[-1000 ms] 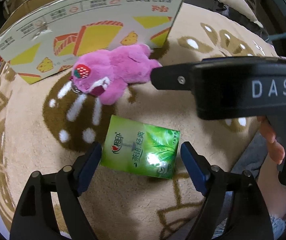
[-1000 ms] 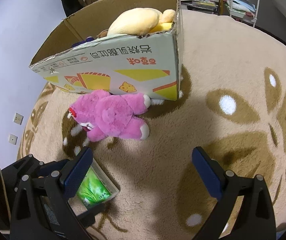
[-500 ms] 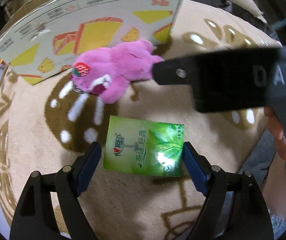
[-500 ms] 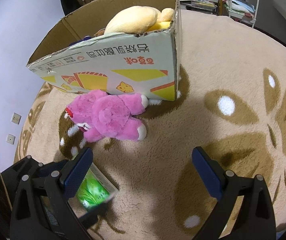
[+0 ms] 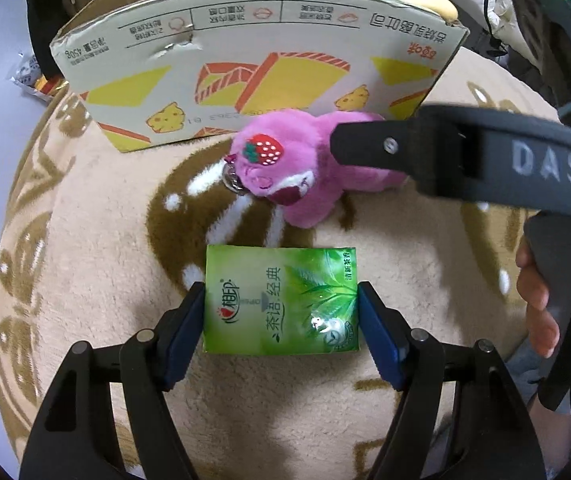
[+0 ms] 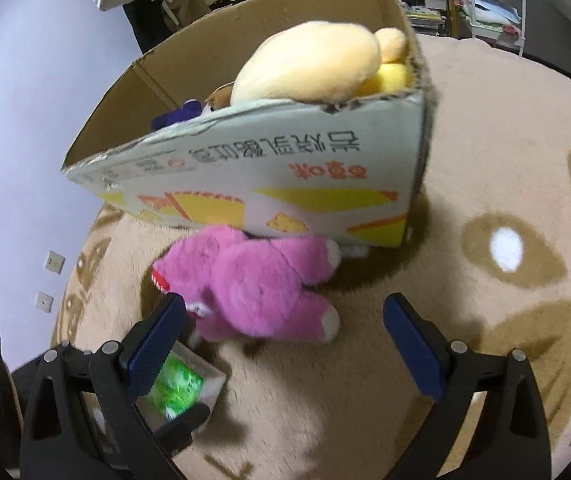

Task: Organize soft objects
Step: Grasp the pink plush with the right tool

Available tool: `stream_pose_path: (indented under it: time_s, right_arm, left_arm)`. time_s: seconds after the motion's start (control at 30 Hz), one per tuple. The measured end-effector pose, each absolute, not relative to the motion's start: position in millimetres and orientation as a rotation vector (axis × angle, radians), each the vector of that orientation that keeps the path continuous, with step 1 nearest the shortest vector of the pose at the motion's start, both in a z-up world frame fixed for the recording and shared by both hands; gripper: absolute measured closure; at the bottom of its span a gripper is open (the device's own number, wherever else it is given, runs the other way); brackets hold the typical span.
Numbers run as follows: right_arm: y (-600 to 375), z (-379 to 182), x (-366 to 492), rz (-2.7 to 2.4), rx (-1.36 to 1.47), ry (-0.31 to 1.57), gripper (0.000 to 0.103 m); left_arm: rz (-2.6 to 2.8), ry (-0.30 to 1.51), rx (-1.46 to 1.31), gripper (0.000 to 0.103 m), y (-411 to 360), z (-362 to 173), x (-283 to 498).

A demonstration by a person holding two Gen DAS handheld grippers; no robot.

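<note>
Over on the left, the left gripper (image 5: 281,320) straddles the green tissue pack (image 5: 281,300), which lies flat on the tan rug (image 5: 97,240). Its blue pads (image 5: 183,332) sit right at the pack's two short edges, pinching it or a hair from it; the pack shows no squeeze, so call it a light hold at best. This looks like the pick-up step for the pack, with the cardboard box (image 5: 253,76) standing just beyond as the likely home for it.

Middle of the scene: the pink plush toy (image 6: 253,284) lies on its side on the rug, touching the foot of the box wall. A yellow plush (image 6: 309,64) already sits in the box, poking above its rim.

Now the right side: the right gripper (image 6: 285,348) hovers above and just behind the pink toy, jaws spread wide, nothing between them.

Next call, as I judge it: the left firms its grip before lifting, since a soft pack can sag or slip. The right needs to drop lower and centre on the toy's body before it closes.
</note>
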State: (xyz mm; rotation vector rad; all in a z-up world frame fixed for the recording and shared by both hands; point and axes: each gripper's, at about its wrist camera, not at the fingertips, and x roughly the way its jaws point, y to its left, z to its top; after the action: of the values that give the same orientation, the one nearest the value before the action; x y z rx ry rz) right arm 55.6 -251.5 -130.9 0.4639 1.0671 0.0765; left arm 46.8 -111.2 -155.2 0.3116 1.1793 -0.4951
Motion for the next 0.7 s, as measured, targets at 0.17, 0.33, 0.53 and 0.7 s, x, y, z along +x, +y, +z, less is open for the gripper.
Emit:
stream_pose_path:
  time_s: [0.17, 0.33, 0.53, 0.7]
  right_arm:
    - [-248.4, -136.5, 62.4, 0.058, 0.459, 1.067, 0.0]
    - [-234.2, -135.7, 66.1, 0.063, 0.374, 1.072, 0.0]
    - [-217.8, -145.5, 73.0, 0.091, 0.322, 1.116, 0.001]
    - [-210.4, -146.5, 75.4, 0.12, 0.315, 1.124, 0.014]
  left_arm:
    - [-0.468, 1.175, 0.299, 0.03, -102.4, -148.1, 47.3]
    - [-0.407, 1.177, 0.273, 0.03, -91.4, -143.4, 53.1]
    - [-0.369, 1.17, 0.287, 0.03, -84.8, -141.7, 56.0]
    - [-0.358, 1.157, 0.322, 0.03, -85.8, -140.8, 58.1]
